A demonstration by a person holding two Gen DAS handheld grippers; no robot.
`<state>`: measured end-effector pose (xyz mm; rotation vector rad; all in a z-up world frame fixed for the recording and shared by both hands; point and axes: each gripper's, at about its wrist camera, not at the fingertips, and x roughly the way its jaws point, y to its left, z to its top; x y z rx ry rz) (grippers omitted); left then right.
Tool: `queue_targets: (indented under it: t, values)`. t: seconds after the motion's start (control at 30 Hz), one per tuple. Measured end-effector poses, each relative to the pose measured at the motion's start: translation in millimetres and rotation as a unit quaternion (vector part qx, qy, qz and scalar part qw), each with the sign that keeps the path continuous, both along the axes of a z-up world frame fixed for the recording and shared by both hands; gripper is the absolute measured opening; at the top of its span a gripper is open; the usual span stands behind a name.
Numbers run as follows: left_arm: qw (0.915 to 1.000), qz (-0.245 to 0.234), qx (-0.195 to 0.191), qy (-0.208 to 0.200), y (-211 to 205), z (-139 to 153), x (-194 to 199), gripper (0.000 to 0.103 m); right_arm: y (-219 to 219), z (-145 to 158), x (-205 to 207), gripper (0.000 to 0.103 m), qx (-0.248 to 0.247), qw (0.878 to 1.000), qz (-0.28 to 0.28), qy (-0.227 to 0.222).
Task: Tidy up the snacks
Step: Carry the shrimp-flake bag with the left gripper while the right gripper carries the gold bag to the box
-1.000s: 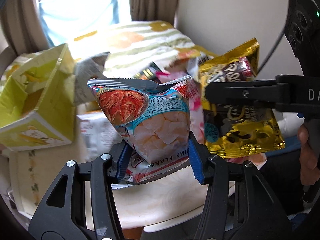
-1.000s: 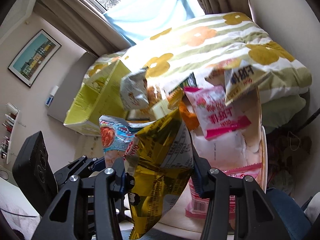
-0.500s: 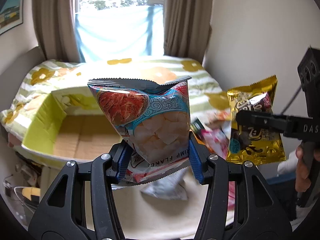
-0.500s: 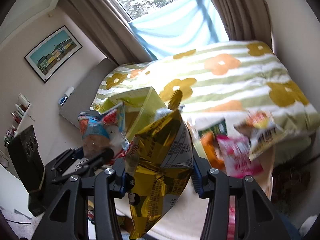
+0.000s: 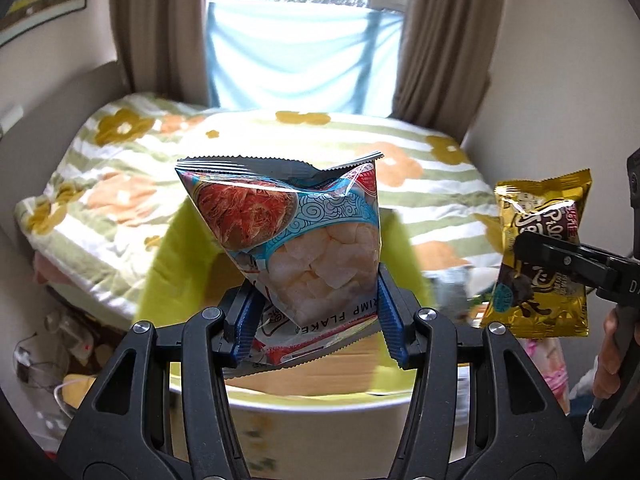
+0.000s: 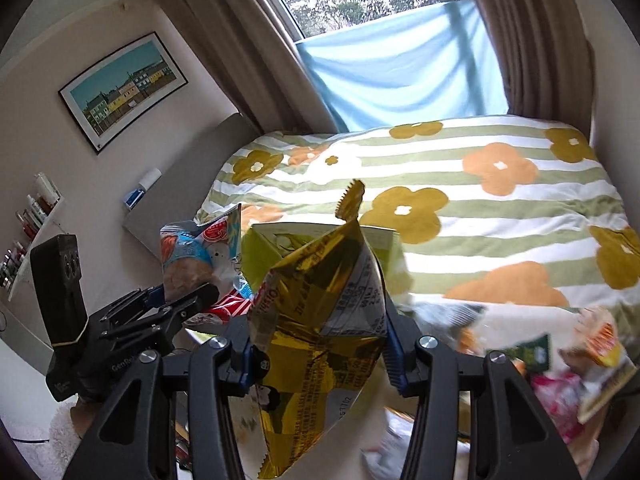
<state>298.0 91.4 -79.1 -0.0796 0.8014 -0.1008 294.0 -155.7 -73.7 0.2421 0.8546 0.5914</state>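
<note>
A: What sits nearest in the left wrist view?
B: The left hand-held gripper (image 5: 316,312), its blue pads (image 5: 390,320) pressed on both sides of the shrimp flakes bag (image 5: 296,248). The bag stands upright between them, serrated top edge up, lower seam hanging just under the pads

A: And the other one?
B: The right hand-held gripper (image 6: 318,340) is clamped on the gold snack bag (image 6: 320,320), which is crumpled between the pads and rises above them, one corner sticking up. In the left view that same bag hangs off to the right, apart from the shrimp flakes bag

A: What is under them?
B: A yellow-green cardboard box (image 5: 176,256), open at the top, lies right behind and below the shrimp flakes bag. More snack packets (image 6: 560,384) lie blurred on the counter (image 6: 500,328) at the lower right of the right view

A: Farther back?
B: A bed with a flowered striped cover (image 5: 120,176), then brown curtains (image 5: 440,40) and a window
</note>
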Motion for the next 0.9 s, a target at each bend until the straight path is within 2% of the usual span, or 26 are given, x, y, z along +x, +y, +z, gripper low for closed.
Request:
queue_targets:
  t: [0.23, 0.43, 0.57, 0.73, 0.77, 0.83, 0.87, 0.9]
  values:
    - [0.9956, -0.009, -0.016, 0.092, 67, -45, 52, 0.049, 65, -24, 34, 0.046, -0.012, 0.999, -0.005, 0.046]
    - [0.9878, -0.031, -0.017, 0.152, 75, -91, 90, 0.049, 93, -59, 51, 0.046, -0.042, 0.995, -0.012, 0.088]
    - [0.9835, -0.036, -0.022, 0.176, 73, -116, 111, 0.049, 104, -87, 65, 0.046, -0.072, 0.991, -0.007, 0.114]
    - [0.9801, -0.037, -0.019, 0.194, 68, -129, 125, 0.049, 114, -110, 77, 0.046, -0.108, 0.986, 0.005, 0.13]
    - [0.9799, -0.034, -0.015, 0.196, 67, -130, 127, 0.053, 116, -112, 78, 0.046, -0.113, 0.985, 0.007, 0.131]
    - [0.9781, -0.036, -0.009, 0.205, 65, -132, 130, 0.08, 116, -114, 80, 0.046, -0.117, 0.984, 0.013, 0.132]
    - [0.9783, -0.035, -0.009, 0.204, 65, -131, 131, 0.101, 115, -114, 81, 0.046, -0.117, 0.984, 0.013, 0.132]
    - [0.9801, -0.031, -0.008, 0.196, 67, -128, 130, 0.103, 115, -115, 82, 0.046, -0.119, 0.984, 0.012, 0.133]
